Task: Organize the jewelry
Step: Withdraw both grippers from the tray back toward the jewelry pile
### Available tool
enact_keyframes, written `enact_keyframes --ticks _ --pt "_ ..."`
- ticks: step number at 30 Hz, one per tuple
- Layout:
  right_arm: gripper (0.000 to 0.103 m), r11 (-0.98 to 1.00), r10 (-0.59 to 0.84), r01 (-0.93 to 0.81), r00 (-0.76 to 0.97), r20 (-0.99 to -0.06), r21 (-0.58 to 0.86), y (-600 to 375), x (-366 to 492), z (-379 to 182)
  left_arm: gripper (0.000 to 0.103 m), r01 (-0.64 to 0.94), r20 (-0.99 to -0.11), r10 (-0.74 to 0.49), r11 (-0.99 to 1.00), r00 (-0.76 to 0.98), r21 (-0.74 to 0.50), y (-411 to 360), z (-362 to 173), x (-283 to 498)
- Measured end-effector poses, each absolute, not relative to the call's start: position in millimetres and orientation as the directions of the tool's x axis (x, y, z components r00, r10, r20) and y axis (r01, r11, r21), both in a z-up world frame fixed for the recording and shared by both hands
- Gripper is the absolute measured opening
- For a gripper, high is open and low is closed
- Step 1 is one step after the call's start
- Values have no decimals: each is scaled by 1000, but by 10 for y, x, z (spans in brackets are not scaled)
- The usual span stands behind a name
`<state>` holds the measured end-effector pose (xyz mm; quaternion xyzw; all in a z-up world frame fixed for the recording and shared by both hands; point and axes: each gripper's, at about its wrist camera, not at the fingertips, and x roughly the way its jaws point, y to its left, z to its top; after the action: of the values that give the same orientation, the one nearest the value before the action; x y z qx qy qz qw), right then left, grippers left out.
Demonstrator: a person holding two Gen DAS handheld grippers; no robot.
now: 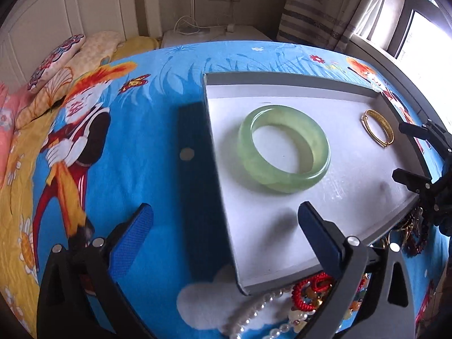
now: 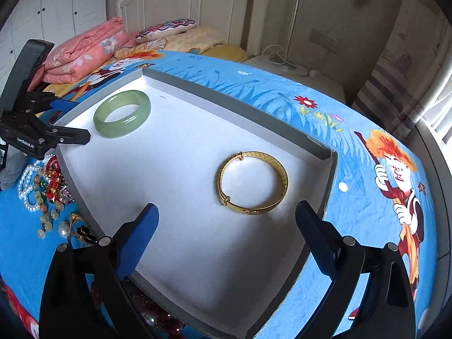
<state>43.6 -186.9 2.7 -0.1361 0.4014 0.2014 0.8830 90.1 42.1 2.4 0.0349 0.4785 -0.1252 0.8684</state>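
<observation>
Both the left gripper [image 1: 226,226] and right gripper [image 2: 226,226] stand spread and empty, with the green bangle [image 1: 284,149], likely hard, slick and breakable, lying flat in the tray [image 1: 282,84] ahead of the left fingers, best pinched across its band.

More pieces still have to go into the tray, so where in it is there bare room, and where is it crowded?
The white tray holds only the green bangle near one corner and the gold bangle toward the opposite side. The floor between them is bare, as is the near stretch by the right gripper. The crowding is outside: the jewelry pile on the blue sheet.
</observation>
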Motion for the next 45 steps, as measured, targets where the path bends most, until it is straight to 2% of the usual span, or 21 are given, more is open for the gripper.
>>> enact_keyframes --ticks 15,17,19,22,25,28,30,32,35,40,43,45 --pt "97 843 296 -532 578 -760 -76 -1729 -258 12 101 167 -804 -159 983 573 -75 479 43 -48" --pt "97 847 296 -526 593 -749 -82 -1740 -286 24 101 162 -800 -162 983 578 -82 489 50 -72" --pt "97 855 327 -514 639 -696 -70 -1833 -361 139 100 153 -786 -166 984 595 -92 520 77 -100" --pt "97 878 420 -476 711 -564 53 -2198 -586 490 100 136 -682 -207 978 701 -157 679 233 -299" --pt "97 913 399 -389 796 -456 121 -2659 -840 742 100 91 -572 -234 959 787 -267 941 352 -500" --pt "97 959 282 -264 830 -482 106 -2986 -949 723 100 18 -518 -229 925 824 -379 1193 382 -597" --pt "88 979 204 -187 818 -538 87 -3096 -994 593 100 -25 -500 -212 905 840 -425 1316 393 -669" --pt "83 981 195 -169 806 -558 99 -3134 -1130 454 100 -40 -497 -208 896 843 -442 1367 410 -756" --pt "82 963 269 -233 788 -553 136 -3007 -1410 283 100 -20 -486 -203 909 850 -415 1330 445 -940" --pt "81 931 350 -348 750 -561 115 -2589 -1742 166 100 30 -503 -167 963 848 -268 1056 469 -1121" --pt "72 898 404 -429 724 -560 93 -2301 -1864 170 100 67 -529 -153 982 835 -178 858 442 -1084" --pt "62 874 429 -481 701 -570 66 -2109 -1887 168 101 102 -549 -163 985 819 -141 761 417 -1049"
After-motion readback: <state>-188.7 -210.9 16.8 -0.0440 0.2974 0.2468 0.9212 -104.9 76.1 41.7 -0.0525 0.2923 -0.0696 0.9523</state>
